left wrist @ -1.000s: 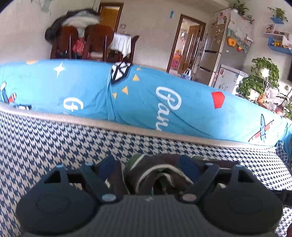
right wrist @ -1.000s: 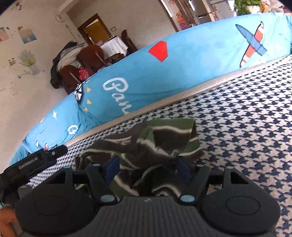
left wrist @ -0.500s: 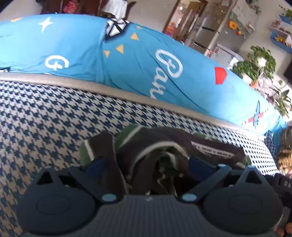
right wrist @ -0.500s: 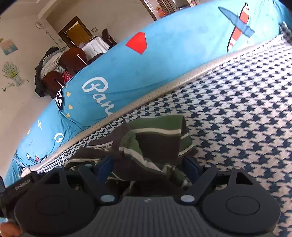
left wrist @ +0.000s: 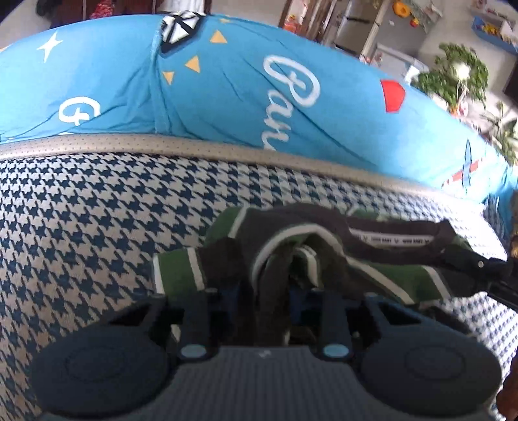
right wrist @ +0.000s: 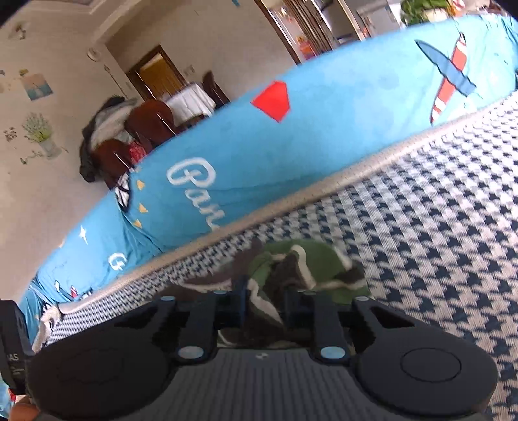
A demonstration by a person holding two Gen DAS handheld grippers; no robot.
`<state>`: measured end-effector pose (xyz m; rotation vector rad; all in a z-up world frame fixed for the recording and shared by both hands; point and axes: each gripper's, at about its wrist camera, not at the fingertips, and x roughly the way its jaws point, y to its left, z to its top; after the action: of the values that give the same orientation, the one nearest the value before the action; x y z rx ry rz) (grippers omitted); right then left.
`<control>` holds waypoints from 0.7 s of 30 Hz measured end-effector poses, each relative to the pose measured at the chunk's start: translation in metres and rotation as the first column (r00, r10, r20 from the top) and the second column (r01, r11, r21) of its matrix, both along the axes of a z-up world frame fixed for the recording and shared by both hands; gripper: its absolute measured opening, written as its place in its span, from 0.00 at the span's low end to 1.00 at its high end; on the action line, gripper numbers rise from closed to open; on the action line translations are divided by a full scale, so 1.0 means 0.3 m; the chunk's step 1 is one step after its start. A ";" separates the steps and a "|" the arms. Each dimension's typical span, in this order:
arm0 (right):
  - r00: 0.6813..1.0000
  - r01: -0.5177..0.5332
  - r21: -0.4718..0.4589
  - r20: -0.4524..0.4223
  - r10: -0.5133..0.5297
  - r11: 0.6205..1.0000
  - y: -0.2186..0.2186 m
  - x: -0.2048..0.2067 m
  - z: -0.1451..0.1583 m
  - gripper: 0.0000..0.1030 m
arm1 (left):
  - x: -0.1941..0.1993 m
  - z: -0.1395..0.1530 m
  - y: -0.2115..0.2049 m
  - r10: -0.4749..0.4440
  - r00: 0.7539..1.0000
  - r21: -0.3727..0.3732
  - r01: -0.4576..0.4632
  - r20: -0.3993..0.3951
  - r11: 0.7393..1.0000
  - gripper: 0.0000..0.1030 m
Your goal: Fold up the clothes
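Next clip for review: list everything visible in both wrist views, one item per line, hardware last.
striped shirt: one, green, brown and white, bunched on the checked cushion
checked cushion: one, navy and white, foreground
blue cover: one, bright blue with prints, behind the cushion
chairs: at least two, brown, far room
plants: green, upper right
left claw: black, closing, shirt fabric between its jaws
right claw: black, closing, shirt fabric between its jaws

We're in a lived-in family home: a blue-and-white houndstooth sofa seat backed by a bright blue printed cotton cover, dark wooden dining chairs heaped with clothes around a white-clothed dining table, a grey steel fridge, leafy green houseplants, brown wooden doorways beyond.
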<state>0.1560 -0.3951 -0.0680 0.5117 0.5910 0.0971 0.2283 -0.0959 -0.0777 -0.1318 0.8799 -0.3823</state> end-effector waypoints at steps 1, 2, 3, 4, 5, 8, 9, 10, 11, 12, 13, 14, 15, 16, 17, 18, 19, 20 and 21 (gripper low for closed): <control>1.000 -0.002 0.006 0.018 0.002 1.000 0.000 0.000 0.009 0.20 | 0.000 0.008 0.003 0.009 1.000 -0.003 -0.009 0.011 1.000 0.23; 0.999 -0.003 0.013 0.034 0.003 1.000 -0.001 0.001 0.019 0.20 | -0.003 0.017 0.001 0.013 0.999 0.008 -0.013 0.029 1.000 0.23; 0.999 -0.005 0.023 0.049 0.004 1.000 -0.001 0.002 0.028 0.20 | -0.008 0.024 -0.005 0.013 0.999 0.024 -0.014 0.050 1.000 0.22; 0.998 -0.007 0.032 0.063 0.005 0.999 -0.001 0.004 0.037 0.20 | -0.013 0.030 -0.011 0.012 0.997 0.040 -0.015 0.070 0.999 0.22; 0.997 -0.009 0.038 0.076 0.006 0.999 0.001 0.004 0.046 0.20 | -0.017 0.037 -0.017 0.011 0.996 0.056 -0.016 0.090 0.998 0.22; 0.995 -0.010 0.041 0.104 0.005 0.999 0.008 0.008 0.071 0.20 | -0.013 0.042 -0.021 0.003 0.996 0.047 -0.007 0.087 0.999 0.22; 0.994 -0.010 0.043 0.113 0.005 0.999 0.009 0.008 0.079 0.19 | -0.008 0.041 -0.017 0.005 0.997 0.035 -0.008 0.080 0.999 0.22; 0.992 -0.012 0.044 0.122 0.007 0.999 0.011 0.009 0.088 0.19 | -0.003 0.040 -0.012 0.009 0.997 0.025 -0.011 0.075 1.000 0.22; 0.991 -0.016 0.041 0.134 0.011 0.999 0.013 0.010 0.097 0.19 | 0.002 0.039 -0.009 0.010 0.997 0.017 -0.011 0.072 1.000 0.22; 0.990 -0.020 0.037 0.144 0.014 0.999 0.015 0.011 0.106 0.19 | 0.007 0.038 -0.007 0.004 0.998 0.010 -0.005 0.069 1.000 0.22; 0.988 -0.022 0.030 0.151 0.017 0.999 0.018 0.014 0.113 0.19 | 0.012 0.036 -0.007 -0.008 0.998 -0.001 0.008 0.064 1.000 0.22; 0.988 -0.023 0.025 0.156 0.019 0.999 0.021 0.017 0.117 0.19 | 0.017 0.033 -0.007 -0.026 0.998 -0.020 0.027 0.051 0.999 0.23; 0.987 -0.021 0.023 0.157 0.017 1.000 0.022 0.020 0.118 0.19 | 0.021 0.028 -0.007 -0.047 0.998 -0.043 0.048 0.031 0.998 0.24; 0.987 -0.019 0.023 0.158 0.016 1.000 0.022 0.024 0.119 0.19 | 0.024 0.024 -0.007 -0.060 0.998 -0.058 0.061 0.018 0.996 0.28; 0.988 -0.016 0.024 0.157 0.012 1.000 0.019 0.030 0.117 0.19 | 0.023 0.021 -0.009 -0.065 0.998 -0.059 0.066 0.019 0.996 0.31; 0.988 -0.013 0.025 0.155 0.009 1.000 0.017 0.035 0.116 0.19 | 0.021 0.021 -0.014 -0.071 0.997 -0.054 0.073 0.027 0.996 0.33; 0.988 -0.010 0.025 0.155 0.006 1.000 0.014 0.040 0.115 0.19 | 0.020 0.019 -0.019 -0.079 0.996 -0.051 0.081 0.032 0.995 0.40; 0.988 -0.007 0.021 0.155 0.003 1.000 0.012 0.046 0.117 0.19 | 0.020 0.016 -0.024 -0.089 0.996 -0.049 0.091 0.032 0.995 0.51; 0.988 -0.003 0.016 0.156 0.001 1.000 0.009 0.051 0.118 0.19 | 0.021 0.013 -0.029 -0.095 0.995 -0.046 0.096 0.032 0.994 0.56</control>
<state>0.1713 -0.3925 -0.0326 0.5145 0.4375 0.1430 0.2347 -0.1045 -0.0740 -0.1277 0.8495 -0.4934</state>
